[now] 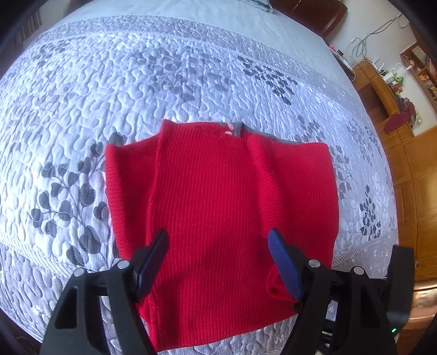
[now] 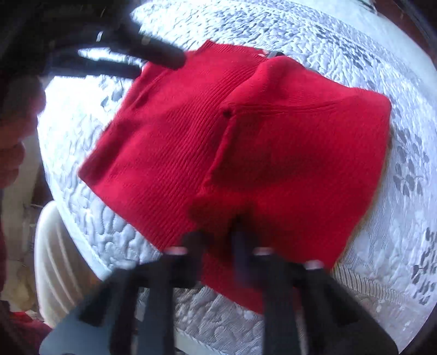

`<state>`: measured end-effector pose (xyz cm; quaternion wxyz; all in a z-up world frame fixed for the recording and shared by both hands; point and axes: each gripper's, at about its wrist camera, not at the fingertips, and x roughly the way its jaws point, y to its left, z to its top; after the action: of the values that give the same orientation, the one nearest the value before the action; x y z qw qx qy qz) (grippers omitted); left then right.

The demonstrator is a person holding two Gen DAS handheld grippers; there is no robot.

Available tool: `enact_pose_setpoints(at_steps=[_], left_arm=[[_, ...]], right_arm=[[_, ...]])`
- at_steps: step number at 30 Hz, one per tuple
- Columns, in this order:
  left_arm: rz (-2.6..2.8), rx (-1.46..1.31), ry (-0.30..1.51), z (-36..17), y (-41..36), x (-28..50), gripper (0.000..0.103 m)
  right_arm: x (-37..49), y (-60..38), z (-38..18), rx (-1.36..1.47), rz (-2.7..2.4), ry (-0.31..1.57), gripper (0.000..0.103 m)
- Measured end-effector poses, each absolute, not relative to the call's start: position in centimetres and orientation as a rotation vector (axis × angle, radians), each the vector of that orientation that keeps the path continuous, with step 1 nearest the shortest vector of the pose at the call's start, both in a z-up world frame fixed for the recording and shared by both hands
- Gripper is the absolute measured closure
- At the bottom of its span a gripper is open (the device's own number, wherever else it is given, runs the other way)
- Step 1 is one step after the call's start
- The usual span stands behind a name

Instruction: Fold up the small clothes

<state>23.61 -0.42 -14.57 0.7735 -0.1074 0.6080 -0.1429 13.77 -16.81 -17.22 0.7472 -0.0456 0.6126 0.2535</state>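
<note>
A small red knit sweater (image 1: 218, 196) lies on the quilted bedspread (image 1: 136, 90), sleeves folded in over the body, grey collar at the far end. My left gripper (image 1: 218, 237) hovers over its near hem, jaws wide open, nothing between them. In the right wrist view the sweater (image 2: 245, 136) fills the middle. My right gripper (image 2: 218, 234) sits at its near hem with the fingers close together; the view is blurred, so I cannot tell if cloth is pinched. The left gripper (image 2: 153, 54) shows as a dark blur at the sweater's far left corner.
The bed's right edge meets a wooden floor and wooden cabinets (image 1: 409, 153) with cluttered shelves. A dark headboard (image 1: 314, 13) is at the far end. A white ribbed object (image 2: 54, 259) stands beside the bed at the left of the right wrist view.
</note>
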Motion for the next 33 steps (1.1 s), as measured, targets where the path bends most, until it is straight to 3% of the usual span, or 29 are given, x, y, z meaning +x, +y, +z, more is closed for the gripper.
enact_pose_setpoints(at_steps=[6,13,20,22,23,24,26,33], left_arm=[[-0.435,-0.350,1.368,-15.1,-2.4,24.3,0.027],[-0.514,-0.504,1.513,-18.4,-6.9,26.6,0.029],[-0.535,-0.580,1.526,-19.2,-9.4,29.5,0.029],[-0.542,-0.595,1.539,-19.7,-10.0,30.5,0.049],[-0.538,-0.601,1.548,-19.9,-10.1,30.9,0.076],[-0.540,-0.611,1.551,-20.0,-10.0,31.2,0.087],[-0.557,-0.624,1.539,-20.0,-10.0,31.7,0.095],[-0.599,-0.582,1.367,-15.0,-7.4,31.4,0.096]], right_arm=[[14.3,-23.0,-12.6,0.184,0.612,1.254,0.095],[14.2,-25.4,-10.9,0.234,0.624,1.204,0.096],[13.7,-25.2,-10.9,0.210,0.666,1.195,0.096],[13.6,-25.5,-10.8,0.219,0.666,1.189,0.096],[13.5,-25.5,-10.7,0.223,0.669,1.187,0.096],[13.4,-25.6,-10.6,0.224,0.671,1.187,0.096],[13.0,-25.4,-10.3,0.214,0.665,1.186,0.096],[12.8,-22.3,-9.7,0.210,0.716,1.191,0.096]])
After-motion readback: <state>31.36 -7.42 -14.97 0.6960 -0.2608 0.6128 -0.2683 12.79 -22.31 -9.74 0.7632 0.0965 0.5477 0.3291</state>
